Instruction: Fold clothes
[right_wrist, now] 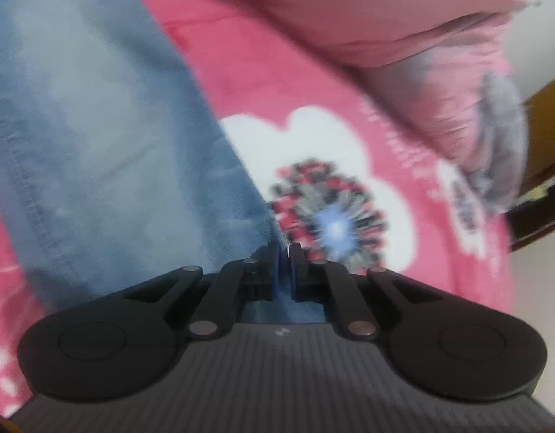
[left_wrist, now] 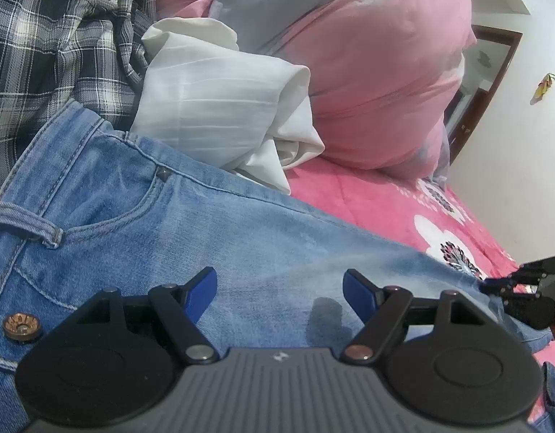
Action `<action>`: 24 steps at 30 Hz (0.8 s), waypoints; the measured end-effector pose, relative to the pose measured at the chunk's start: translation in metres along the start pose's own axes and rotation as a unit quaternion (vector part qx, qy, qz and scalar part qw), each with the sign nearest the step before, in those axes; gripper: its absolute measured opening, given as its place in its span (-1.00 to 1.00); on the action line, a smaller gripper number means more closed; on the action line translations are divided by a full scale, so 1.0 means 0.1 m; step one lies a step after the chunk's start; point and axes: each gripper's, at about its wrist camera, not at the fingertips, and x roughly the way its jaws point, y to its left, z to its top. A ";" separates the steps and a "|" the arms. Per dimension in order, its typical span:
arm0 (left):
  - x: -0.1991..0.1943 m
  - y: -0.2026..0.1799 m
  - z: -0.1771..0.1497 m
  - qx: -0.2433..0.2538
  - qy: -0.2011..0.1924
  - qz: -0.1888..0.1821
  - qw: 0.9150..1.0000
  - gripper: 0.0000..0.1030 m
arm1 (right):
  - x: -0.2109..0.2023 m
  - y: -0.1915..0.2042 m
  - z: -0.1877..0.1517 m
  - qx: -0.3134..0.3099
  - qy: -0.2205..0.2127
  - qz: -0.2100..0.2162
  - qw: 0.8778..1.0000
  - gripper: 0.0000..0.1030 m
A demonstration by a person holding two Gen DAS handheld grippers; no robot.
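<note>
Light blue jeans [left_wrist: 140, 231] lie flat on the bed, with the waistband, belt loop and brass button [left_wrist: 21, 327] at the left of the left wrist view. My left gripper [left_wrist: 279, 279] hovers open over the upper leg with nothing between its blue pads. One jeans leg [right_wrist: 96, 137] runs down to my right gripper [right_wrist: 284, 250] in the blurred right wrist view. That gripper's jaws are pressed together on the leg's edge. It also shows in the left wrist view as the right gripper [left_wrist: 519, 283], at the far edge of the denim.
A crumpled white garment [left_wrist: 223, 108] and a grey plaid shirt [left_wrist: 53, 50] lie behind the jeans. A bulky pink duvet [left_wrist: 367, 72] is piled at the back. The pink flowered bedspread [right_wrist: 313, 83] stretches right to the bed edge, beside a white wall [left_wrist: 523, 108] and a dark wooden door frame.
</note>
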 end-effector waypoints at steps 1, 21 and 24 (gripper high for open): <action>0.00 0.00 0.00 0.000 0.000 0.000 1.000 0.51 | 0.02 -0.02 0.01 0.004 -0.001 -0.004 1.000 -0.93; 0.01 0.02 0.00 0.002 0.001 -0.001 1.000 0.51 | 0.02 -1.62 -1.26 0.625 -0.013 0.010 0.781 0.07; 0.01 0.01 0.00 0.002 0.001 -0.001 1.000 0.52 | -0.30 -1.83 -1.93 0.690 -0.019 -0.026 0.723 0.07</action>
